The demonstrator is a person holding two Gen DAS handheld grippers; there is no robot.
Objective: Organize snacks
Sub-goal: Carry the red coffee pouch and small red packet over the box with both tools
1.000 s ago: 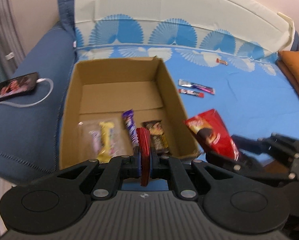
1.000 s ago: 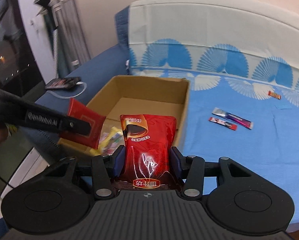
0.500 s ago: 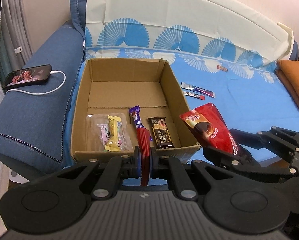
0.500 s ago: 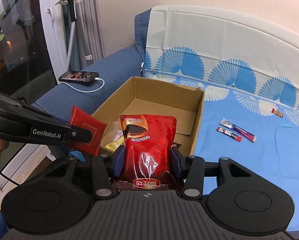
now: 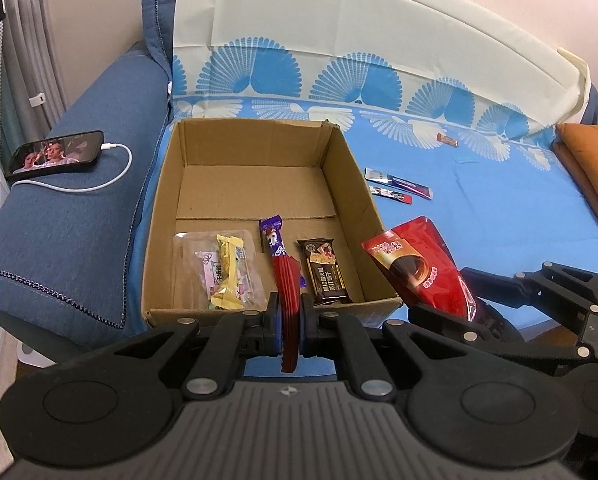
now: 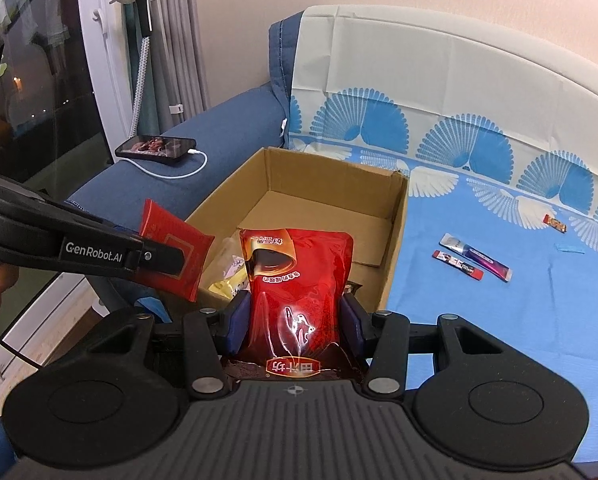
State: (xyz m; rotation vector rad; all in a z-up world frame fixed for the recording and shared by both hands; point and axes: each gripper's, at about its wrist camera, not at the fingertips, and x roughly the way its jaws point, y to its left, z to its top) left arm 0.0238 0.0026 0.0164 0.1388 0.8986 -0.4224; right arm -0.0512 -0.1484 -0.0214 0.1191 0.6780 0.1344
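A flat red packet (image 5: 289, 292) is pinched edge-on in the left gripper (image 5: 290, 320), right at the cardboard box's (image 5: 351, 184) near rim. A bigger red pouch (image 6: 299, 292) is clamped in the right gripper (image 6: 295, 316), just beside that box. A few snacks are already parked inside, and two stick packets (image 5: 397, 188) are left on the blue sheet.

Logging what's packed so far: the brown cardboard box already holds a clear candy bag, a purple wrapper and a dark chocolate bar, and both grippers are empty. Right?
Not quite. The brown cardboard box contents are as you say, but neither gripper is empty: the left gripper is shut on a flat red packet, seen in the left wrist view, and the right gripper clamps a glossy red pouch, seen in the right wrist view.
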